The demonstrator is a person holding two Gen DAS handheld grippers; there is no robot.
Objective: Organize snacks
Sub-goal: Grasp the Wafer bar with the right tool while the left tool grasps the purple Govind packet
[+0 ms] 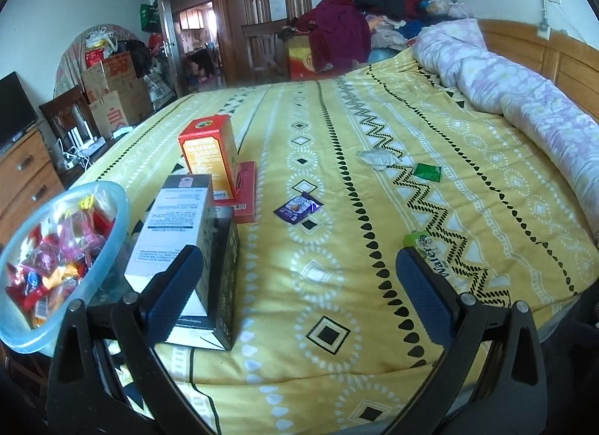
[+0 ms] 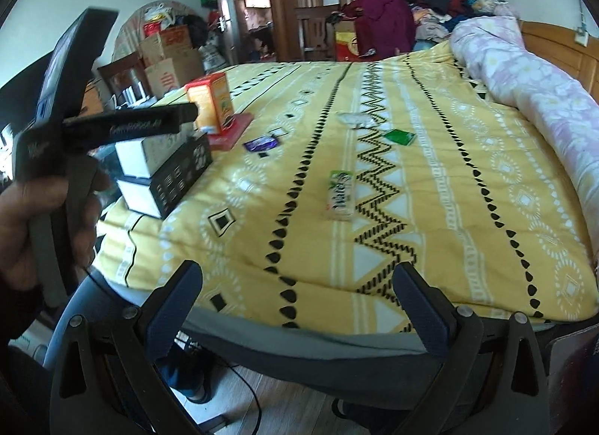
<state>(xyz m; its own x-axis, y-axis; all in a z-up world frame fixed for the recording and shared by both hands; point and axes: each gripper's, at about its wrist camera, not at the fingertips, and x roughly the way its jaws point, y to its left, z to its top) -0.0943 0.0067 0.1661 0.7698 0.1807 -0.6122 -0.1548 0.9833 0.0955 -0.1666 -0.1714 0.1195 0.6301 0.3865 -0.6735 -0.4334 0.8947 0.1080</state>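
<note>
Left gripper: fingers spread wide, nothing between them, held over the near part of the bed. Right gripper: likewise spread and empty, hanging just off the bed's near edge, floor below.

From the left gripper:
- Wafer bar just beyond the right fingertip, partly hidden by it; contact cannot be told.
- Purple packet straight ahead, flat on the cover.
- Green packet farther ahead, to the right.
- Crumpled white wrapper just left of and beyond the green one.
- Stacked black-and-white boxes behind the left finger, close.
- Orange carton upright beyond them, standing on a flat red box.
- Clear bowl of wrapped sweets at far left, beside the stacked boxes.

From the right gripper:
- Wafer bar ahead and slightly right of centre, well apart from the fingers.
- Purple packet beyond, toward the left.
- Green packet beyond, toward the right.
- Left hand at far left, gripping the other tool's handle.

Rolled quilt along the far right side.
</note>
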